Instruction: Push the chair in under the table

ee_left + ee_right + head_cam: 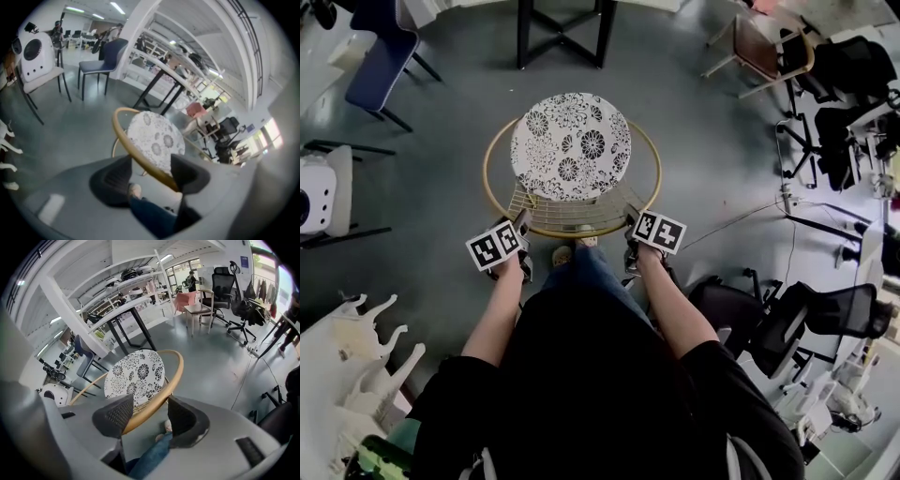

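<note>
The chair has a round black-and-white floral seat cushion (571,145) inside a gold hoop frame (490,184) and stands just in front of me. Beyond it are the black legs of the table (562,33). My left gripper (522,227) is at the hoop's near left rim and my right gripper (630,228) at its near right rim. In the left gripper view the hoop (123,140) runs between the spread jaws of the left gripper (151,171). In the right gripper view the hoop (176,376) likewise crosses the open gap of the right gripper (150,416). Both views show the cushion (154,140) (136,373).
A blue chair (380,61) stands far left, with a white device on a seat (314,192) below it. A wooden chair (764,47) and black office chairs (787,323) crowd the right, with cables (787,216) on the floor. White figures (366,356) lie near left.
</note>
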`<state>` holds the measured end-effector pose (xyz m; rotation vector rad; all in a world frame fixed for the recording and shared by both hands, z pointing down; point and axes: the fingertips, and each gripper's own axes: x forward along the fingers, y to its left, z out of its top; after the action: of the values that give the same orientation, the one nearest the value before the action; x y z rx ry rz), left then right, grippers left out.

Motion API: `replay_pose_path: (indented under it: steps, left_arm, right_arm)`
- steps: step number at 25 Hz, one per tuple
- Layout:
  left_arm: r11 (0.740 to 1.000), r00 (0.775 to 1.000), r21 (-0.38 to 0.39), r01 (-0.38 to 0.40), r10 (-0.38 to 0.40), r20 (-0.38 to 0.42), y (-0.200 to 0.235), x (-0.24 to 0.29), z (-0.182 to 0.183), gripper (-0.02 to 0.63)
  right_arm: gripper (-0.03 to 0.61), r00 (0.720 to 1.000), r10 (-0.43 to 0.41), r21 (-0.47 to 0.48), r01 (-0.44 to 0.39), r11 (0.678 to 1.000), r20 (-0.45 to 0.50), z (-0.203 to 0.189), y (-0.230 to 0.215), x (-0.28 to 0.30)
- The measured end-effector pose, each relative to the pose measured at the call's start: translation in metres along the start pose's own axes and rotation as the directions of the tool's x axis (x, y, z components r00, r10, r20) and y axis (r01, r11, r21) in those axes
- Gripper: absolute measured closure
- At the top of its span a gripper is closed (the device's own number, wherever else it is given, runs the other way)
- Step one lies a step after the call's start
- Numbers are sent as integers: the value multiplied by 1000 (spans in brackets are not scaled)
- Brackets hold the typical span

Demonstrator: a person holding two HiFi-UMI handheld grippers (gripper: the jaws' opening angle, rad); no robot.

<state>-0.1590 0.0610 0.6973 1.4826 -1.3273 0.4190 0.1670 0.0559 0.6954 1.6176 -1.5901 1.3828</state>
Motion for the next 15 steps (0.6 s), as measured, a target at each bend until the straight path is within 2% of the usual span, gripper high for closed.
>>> replay_pose_path:
  steps: [15]
  left_arm:
    - [1000,1000,-19,-12,12,7,-17,47,78,351]
  right_arm:
    - [362,1000,14,-18,-14,1000,-4,87,19,44]
